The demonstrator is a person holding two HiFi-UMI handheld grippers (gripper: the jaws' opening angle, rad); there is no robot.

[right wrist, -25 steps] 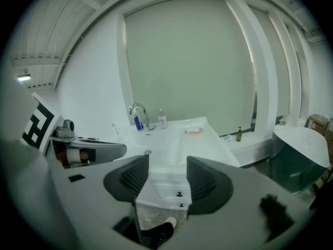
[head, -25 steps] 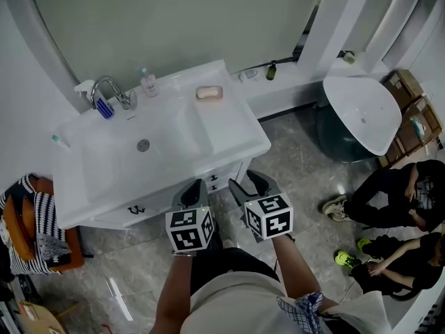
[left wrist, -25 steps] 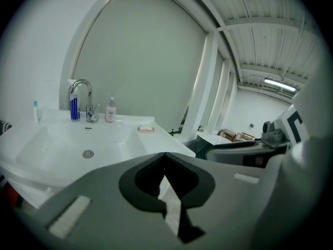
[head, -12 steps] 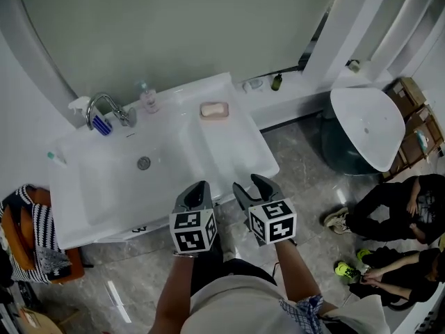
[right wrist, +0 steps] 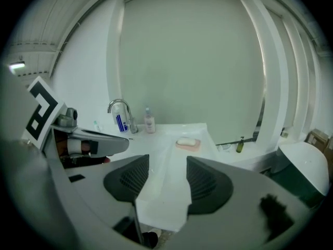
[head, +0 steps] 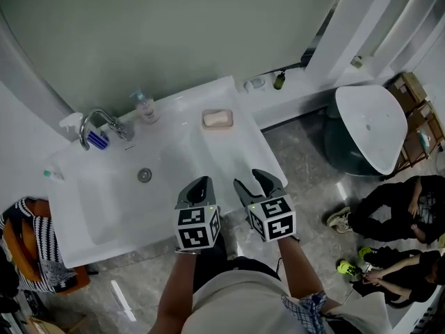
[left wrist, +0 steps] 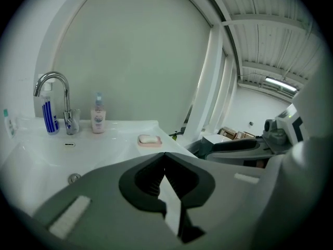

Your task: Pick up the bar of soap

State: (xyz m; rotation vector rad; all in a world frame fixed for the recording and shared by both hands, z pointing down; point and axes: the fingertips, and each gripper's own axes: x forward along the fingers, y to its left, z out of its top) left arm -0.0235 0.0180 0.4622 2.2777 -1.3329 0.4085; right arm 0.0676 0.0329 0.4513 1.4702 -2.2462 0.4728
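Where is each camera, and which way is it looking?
Head view: on the person's head, looking steeply down at the sink; both forearms, the left gripper and right gripper show.
Left gripper view: on that gripper, looking along its closed jaws toward the bar of soap.
Right gripper view: on that gripper, looking between its open jaws across the sink.
Shared: all three show the bar of soap and the faucet.

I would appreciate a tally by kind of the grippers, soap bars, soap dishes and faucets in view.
Grippers: 2 (left gripper, right gripper)
Bar of soap: 1
Soap dish: 1
Faucet: 1
Total: 5
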